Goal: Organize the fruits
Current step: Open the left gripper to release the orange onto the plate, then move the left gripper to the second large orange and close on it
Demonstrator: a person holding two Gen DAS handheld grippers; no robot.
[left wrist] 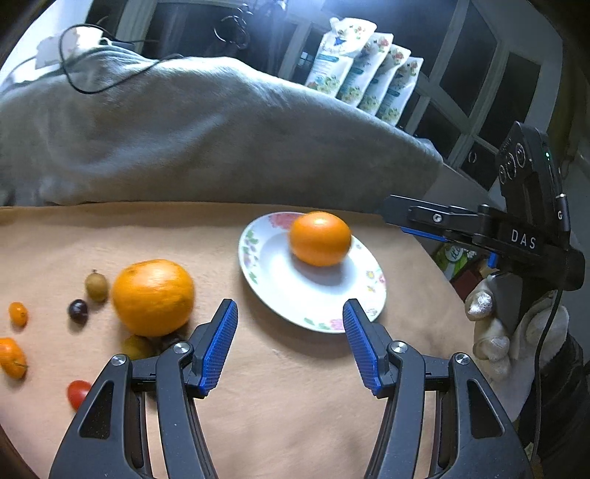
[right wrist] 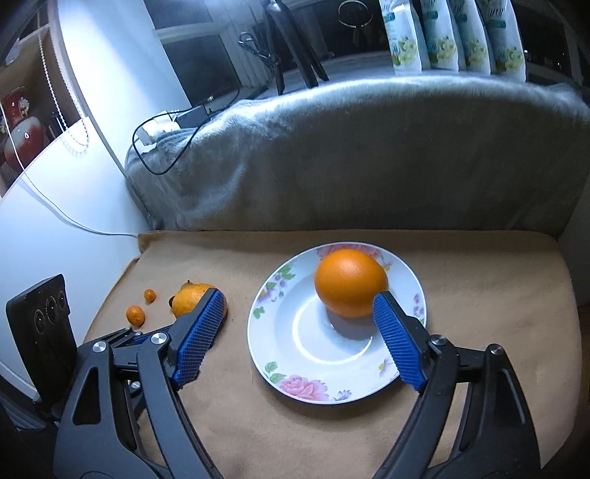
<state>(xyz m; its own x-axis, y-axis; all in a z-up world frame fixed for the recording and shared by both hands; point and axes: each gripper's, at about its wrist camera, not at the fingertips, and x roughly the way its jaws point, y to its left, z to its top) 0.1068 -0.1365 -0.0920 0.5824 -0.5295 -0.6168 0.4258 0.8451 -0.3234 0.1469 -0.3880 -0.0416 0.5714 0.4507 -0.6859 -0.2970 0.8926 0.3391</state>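
The left hand-held gripper (left wrist: 290,344) hangs over the tan surface (left wrist: 280,405), its jaws moderately apart with nothing between them. Just past its left finger lies a large orange (left wrist: 153,296), with a greenish fruit (left wrist: 137,346) tucked against the orange's near side. Further left of that are a brown fruit (left wrist: 96,285), a dark grape (left wrist: 78,311), two kumquats (left wrist: 17,314) and, nearest the left finger's base, a red tomato (left wrist: 78,393). Ahead of its right finger sits a floral plate (left wrist: 280,291) carrying a second orange (left wrist: 320,238) on its far side. The right hand-held gripper (right wrist: 300,333), held in a gloved hand (left wrist: 516,331), stands wide and empty over the plate (right wrist: 332,364), the plate's orange (right wrist: 350,282) just beyond its right fingertip and not gripped. Beyond the surface rises a grey blanket (right wrist: 368,154), and behind that a row of printed pouches (right wrist: 457,33).
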